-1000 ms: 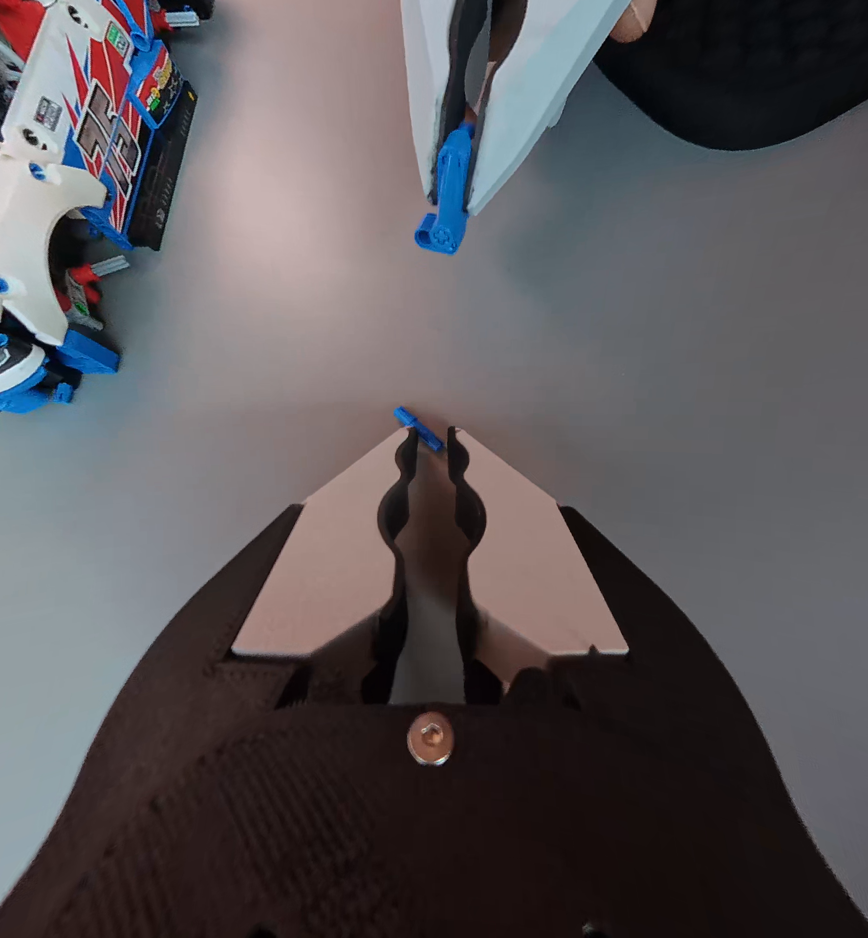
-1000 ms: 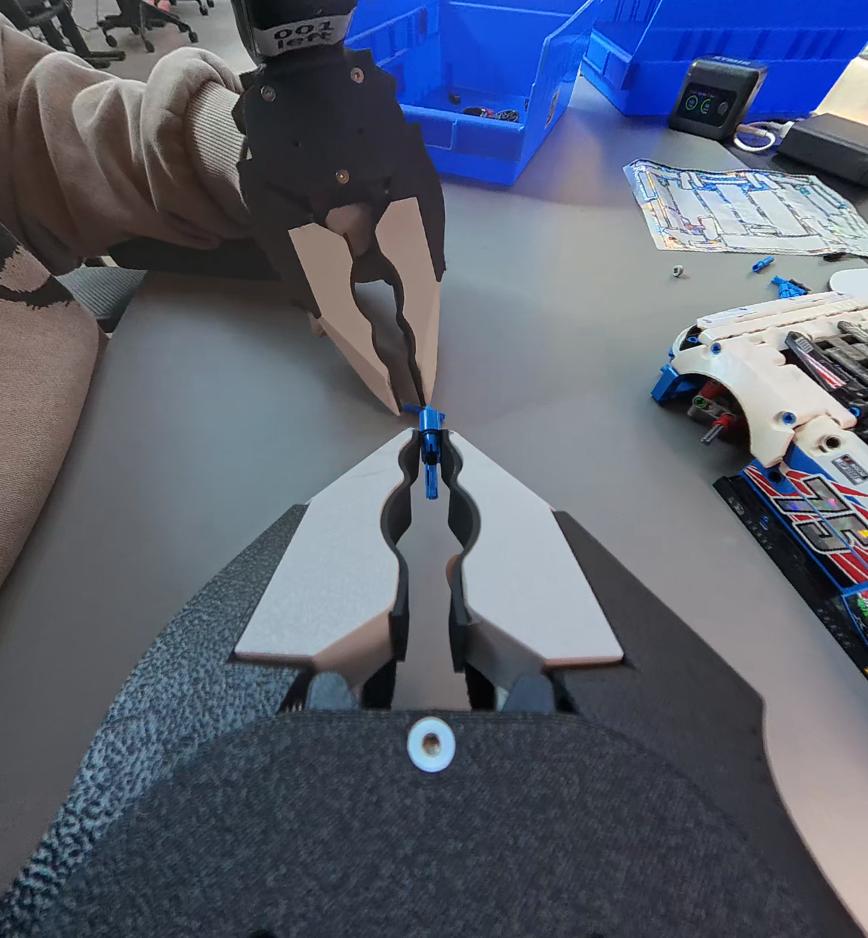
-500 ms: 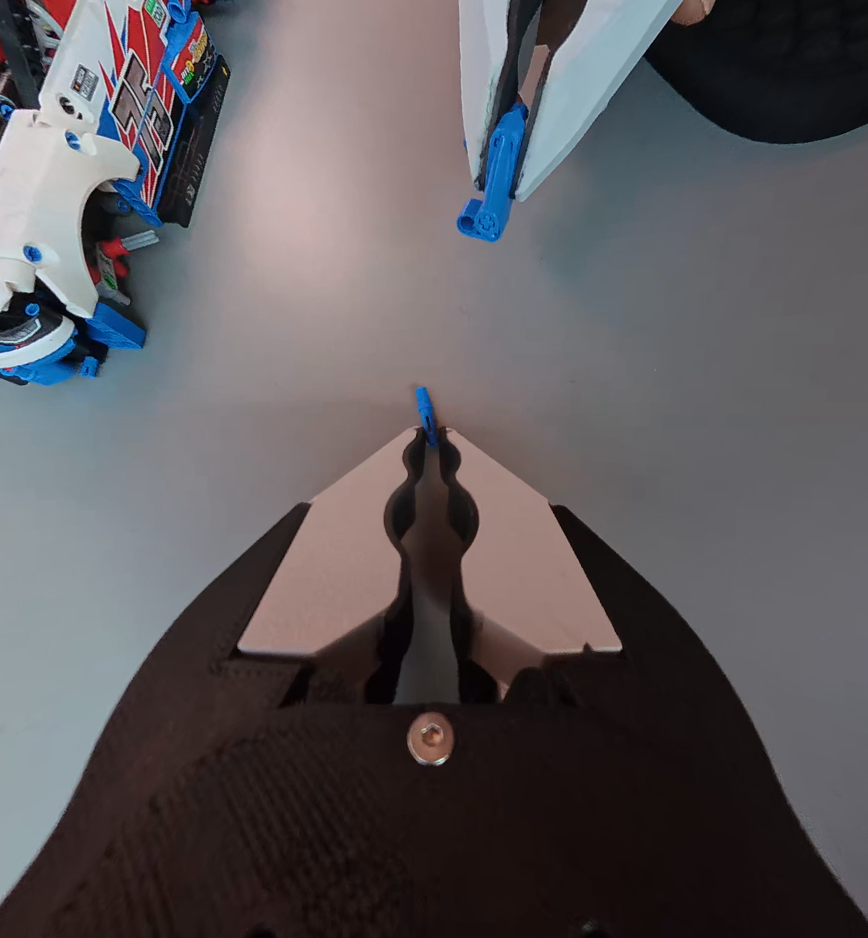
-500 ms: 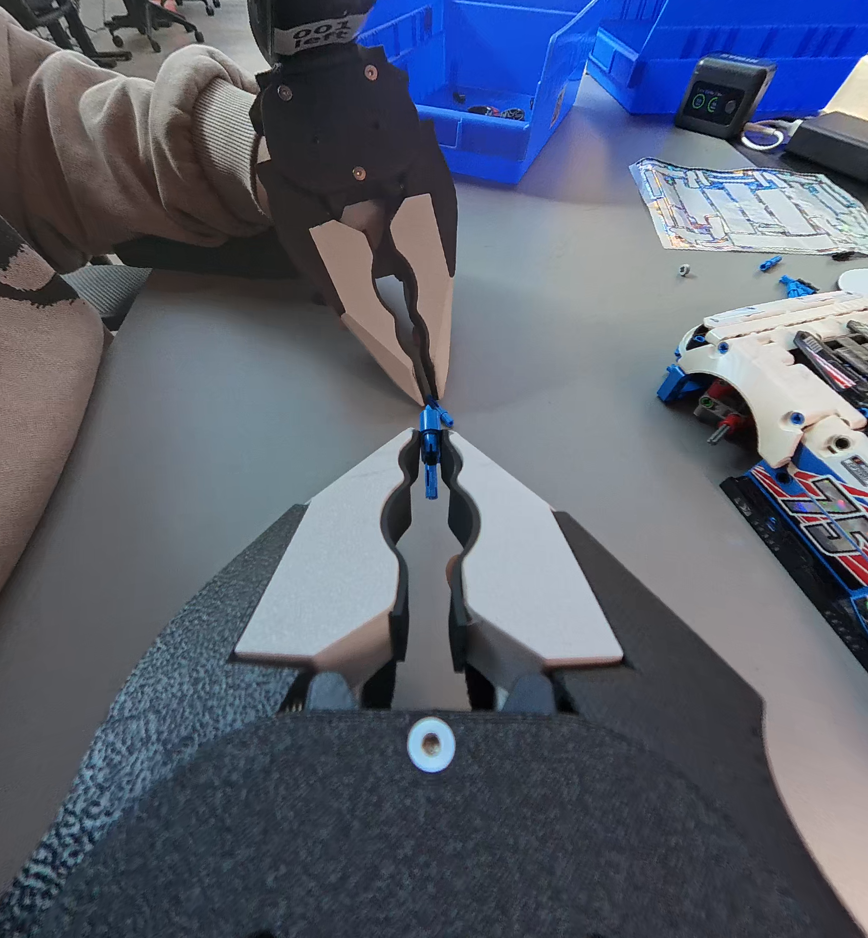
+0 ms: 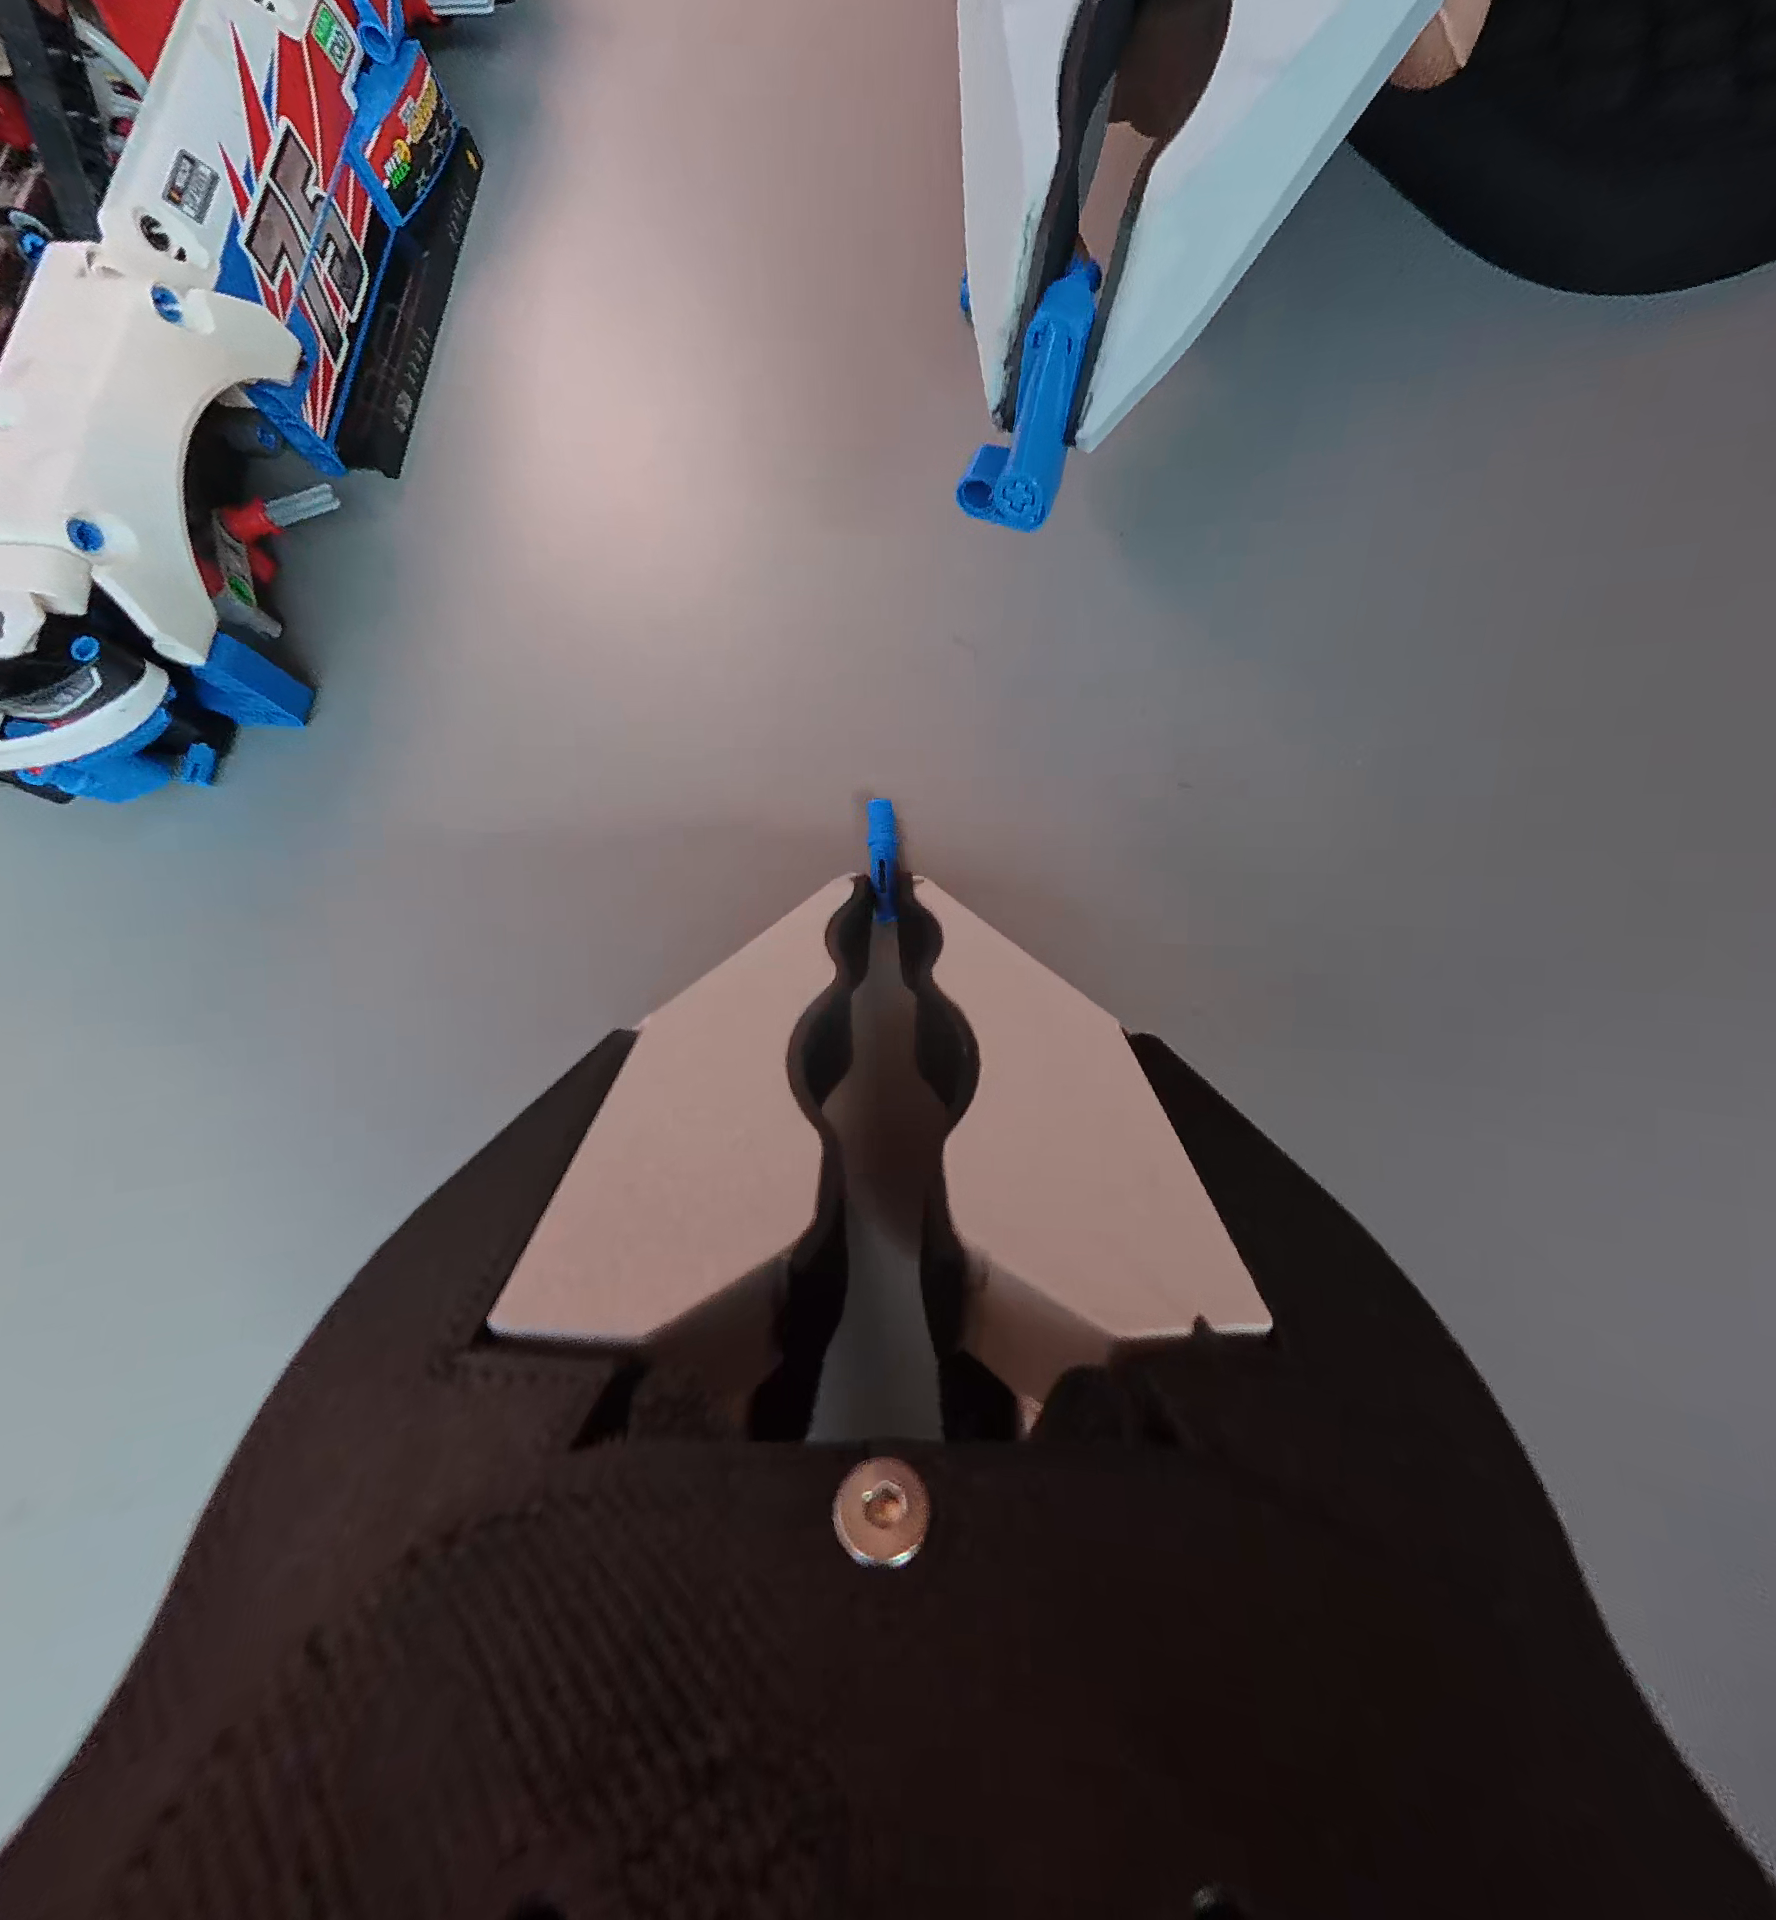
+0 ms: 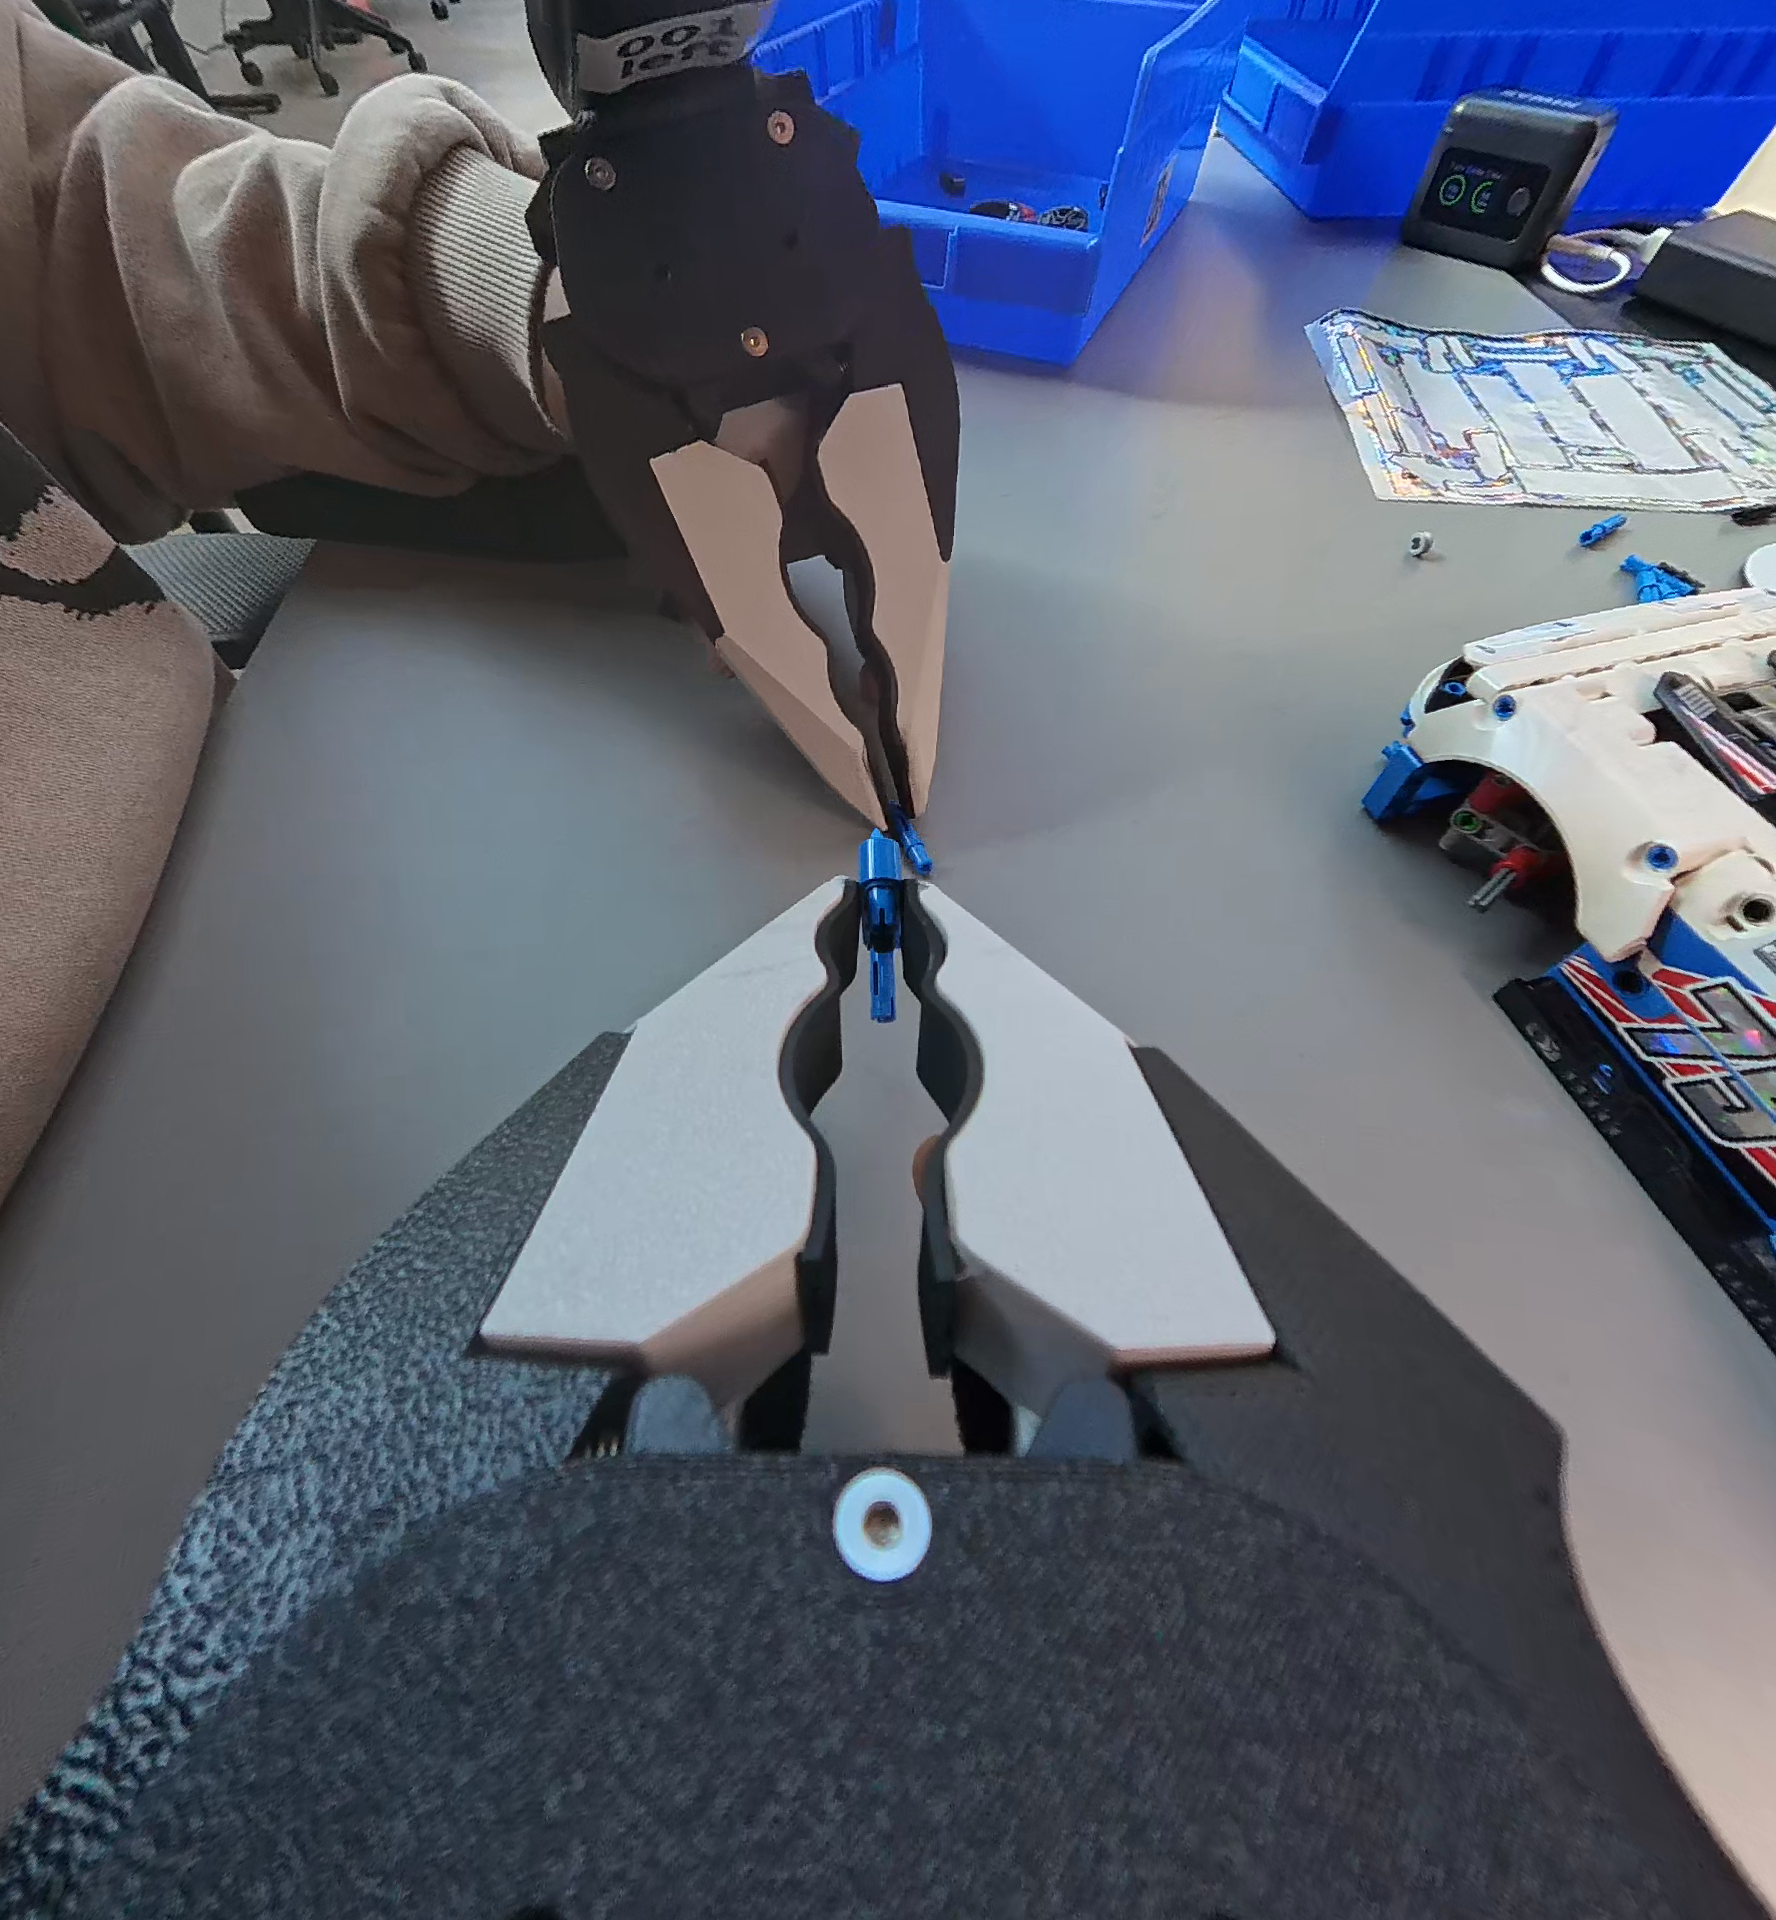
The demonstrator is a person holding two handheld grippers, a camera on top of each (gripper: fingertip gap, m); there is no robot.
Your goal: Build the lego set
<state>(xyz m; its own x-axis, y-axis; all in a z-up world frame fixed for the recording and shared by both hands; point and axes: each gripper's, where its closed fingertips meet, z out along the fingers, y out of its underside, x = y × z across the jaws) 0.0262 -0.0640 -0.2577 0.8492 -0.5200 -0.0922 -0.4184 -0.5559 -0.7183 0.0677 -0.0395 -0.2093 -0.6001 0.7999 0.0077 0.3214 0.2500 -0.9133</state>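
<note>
1. Your left gripper (image 5: 882,883) is clenched on a small blue plastic pin (image 5: 880,854), pinched at the very tips with most of its length sticking out forward.
2. Your right gripper (image 6: 879,896) is clamped on a longer blue plastic connector piece (image 6: 878,914), whose holed end pokes past the tips.
3. Landmark: the partly built white, red and blue plastic race car (image 6: 1632,852) on the grey tabletop (image 6: 448,831). Both held parts hover above bare table, well apart from the car, on the side nearer your body.
4. In the right wrist view the pin and connector tips are just beside each other; I cannot tell whether they touch.
5. Handling, judged: both parts are light, stiff and smooth. The pin has little purchase and could twist or pop out under a skewed push. Keep it straight in line with the hole.
6. Room: open table all around the grippers. The blue plastic storage bins (image 6: 1019,208) and the printed paper sheet (image 6: 1570,416) lie beyond, well clear.
</note>
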